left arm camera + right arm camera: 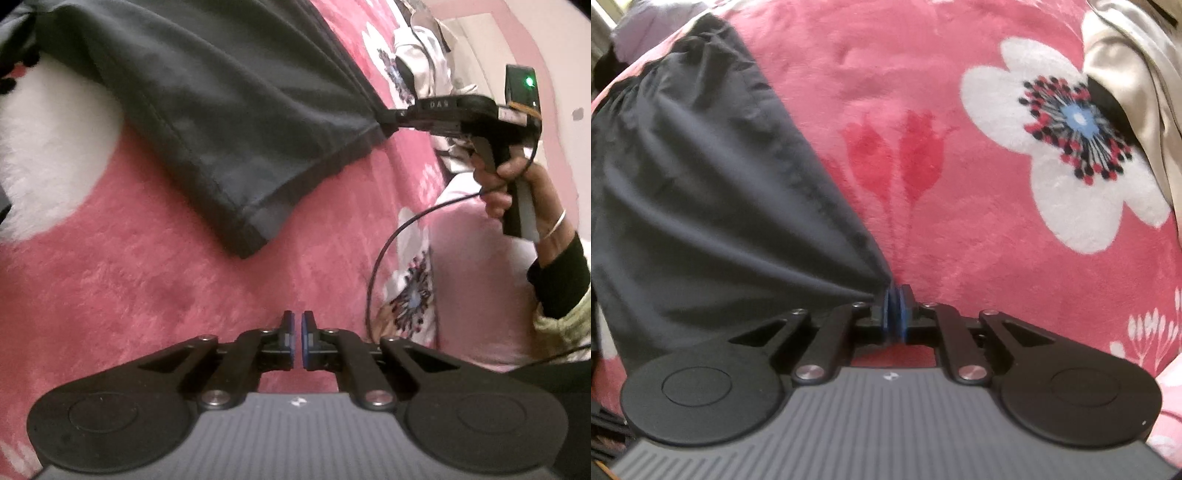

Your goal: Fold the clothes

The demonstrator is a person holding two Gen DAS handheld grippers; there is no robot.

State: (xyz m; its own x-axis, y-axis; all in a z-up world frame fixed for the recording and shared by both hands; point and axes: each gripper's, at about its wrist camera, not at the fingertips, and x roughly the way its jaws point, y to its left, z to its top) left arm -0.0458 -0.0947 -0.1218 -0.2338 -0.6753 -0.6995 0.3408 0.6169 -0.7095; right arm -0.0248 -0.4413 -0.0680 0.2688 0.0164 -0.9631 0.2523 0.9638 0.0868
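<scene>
Because its hem corner is pinched and drawn out to a point, the dark garment (207, 122) fans in taut creases toward that one grip, which suggests it is being pulled flat or lifted for a fold rather than left to lie. In the left wrist view it spreads from ten o'clock across the upper middle of the pink blanket (147, 280), its stitched hem running down toward the centre, and the pulled corner ends at about two o'clock in the right gripper (388, 123). The right wrist view shows the same hold from close in: the cloth gathers from nine o'clock into the blue pads (888, 314), which are pressed together on it, so the right gripper (895, 314) has a firm pinch on only a small bite of fabric; a hard tug could slip it free, in my judgement. A hand (513, 177) at three o'clock holds that tool by its handle, a cable looping below. The left gripper (297, 343) sits at six o'clock over bare blanket, well apart from the garment, its pads nearly together with a thin gap and nothing between them; it looks to be waiting to take the other hem corner. A pale cloth (1130, 70) lies at one o'clock in the right view, partly over a white flower (1067, 206) printed on the blanket.
</scene>
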